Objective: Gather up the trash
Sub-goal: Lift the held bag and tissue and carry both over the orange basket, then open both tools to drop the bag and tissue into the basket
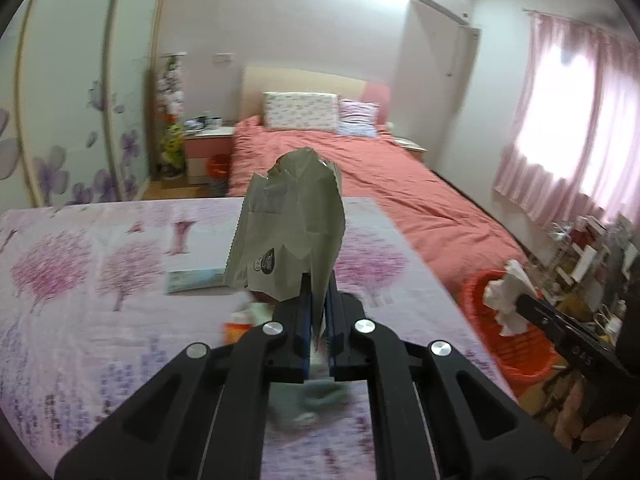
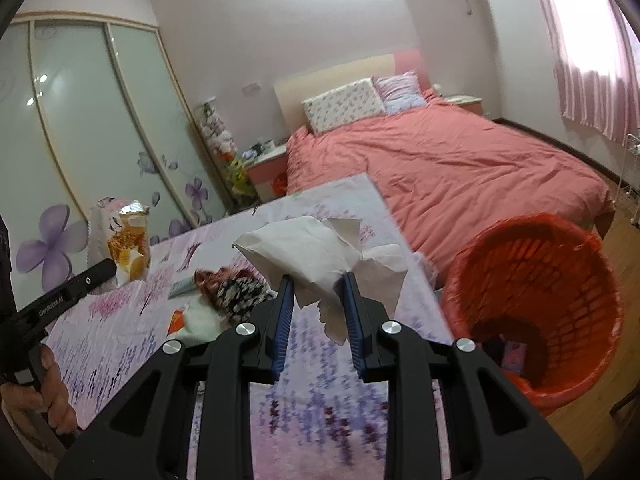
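Pinching an upright snack bag [image 1: 292, 224] by its lower edge, the left tongs [image 1: 318, 320] are pressed together on it, the bag rising above the table [image 1: 80, 280]. In the right wrist view the same bag [image 2: 124, 244] shows at 9 o'clock, its front printed with yellow snacks, held up by the left tongs [image 2: 102, 270] over the table's far left side.

The right tongs [image 2: 318, 312] pinch crumpled white paper [image 2: 320, 260] between blue pads [image 2: 282, 320], the paper bulging out ahead and hanging in a torn strip between them. In the left wrist view these right tongs [image 1: 520, 300] sit at 3 o'clock with the paper [image 1: 508, 296] in front of the red bin [image 1: 516, 356]; whether it is over the opening or only beside it cannot be told.

The bin [image 2: 540, 300] stands on the wooden floor at 3 o'clock in the right view, just beside the table's right edge, lined with a red bag, with some small items at its bottom.

Other litter lies on the table [image 2: 120, 340], which is covered with a cloth printed with pink trees: a dark patterned wrapper [image 2: 236, 294], a white wad with an orange scrap [image 2: 192, 320] just beside it, and a pale flat packet [image 1: 196, 280] beyond them at 12 o'clock.

Past the table is a bed [image 2: 460, 168] with a salmon cover, a wardrobe [image 2: 80, 120] with purple flowers at 10 o'clock, and pink curtains [image 1: 560, 120] at 2 o'clock.
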A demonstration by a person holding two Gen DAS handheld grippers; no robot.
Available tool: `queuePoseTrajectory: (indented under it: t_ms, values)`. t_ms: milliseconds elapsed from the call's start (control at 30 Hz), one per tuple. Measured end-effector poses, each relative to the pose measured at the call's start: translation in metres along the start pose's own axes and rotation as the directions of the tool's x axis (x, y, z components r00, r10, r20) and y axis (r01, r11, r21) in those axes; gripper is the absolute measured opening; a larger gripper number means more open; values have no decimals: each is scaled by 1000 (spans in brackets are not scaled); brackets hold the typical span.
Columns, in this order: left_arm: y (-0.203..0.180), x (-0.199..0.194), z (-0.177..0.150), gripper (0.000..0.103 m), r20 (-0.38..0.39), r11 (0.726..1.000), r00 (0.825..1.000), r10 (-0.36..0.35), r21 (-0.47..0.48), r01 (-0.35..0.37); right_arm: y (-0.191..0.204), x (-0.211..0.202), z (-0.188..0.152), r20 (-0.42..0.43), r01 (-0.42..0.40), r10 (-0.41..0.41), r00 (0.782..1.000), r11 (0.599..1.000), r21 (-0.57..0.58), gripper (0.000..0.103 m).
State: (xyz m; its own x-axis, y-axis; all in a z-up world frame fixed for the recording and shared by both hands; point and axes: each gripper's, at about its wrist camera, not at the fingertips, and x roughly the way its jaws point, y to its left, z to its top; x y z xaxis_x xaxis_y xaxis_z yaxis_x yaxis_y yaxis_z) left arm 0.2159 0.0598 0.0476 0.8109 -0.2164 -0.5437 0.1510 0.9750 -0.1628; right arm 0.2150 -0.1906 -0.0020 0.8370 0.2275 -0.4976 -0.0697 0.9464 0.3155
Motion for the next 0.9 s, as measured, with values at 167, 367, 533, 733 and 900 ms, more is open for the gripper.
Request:
queuePoseTrajectory:
  t_ms: [167,367,533,733,900]
  values:
    - [-46,7,1,7,-7,993,993,-114,33,115,-19,-18,8,59,29,-31,998,999,21,26]
    - [-107,22,-1,7,-25,970,975,-220,98,222,-52,-34,19,115,73,-81,990,995,72,26]
    - [-162,39,-3,7,-49,936,947,-317,145,321,-84,-39,21,136,108,-126,983,986,129,26]
    - [-221,68,-14,7,-102,888,905,-413,177,425,-132,-38,21,132,138,-168,977,968,211,26]
    - [-255,97,-29,8,-166,862,883,-440,199,467,-166,-27,18,105,157,-192,976,949,274,27]
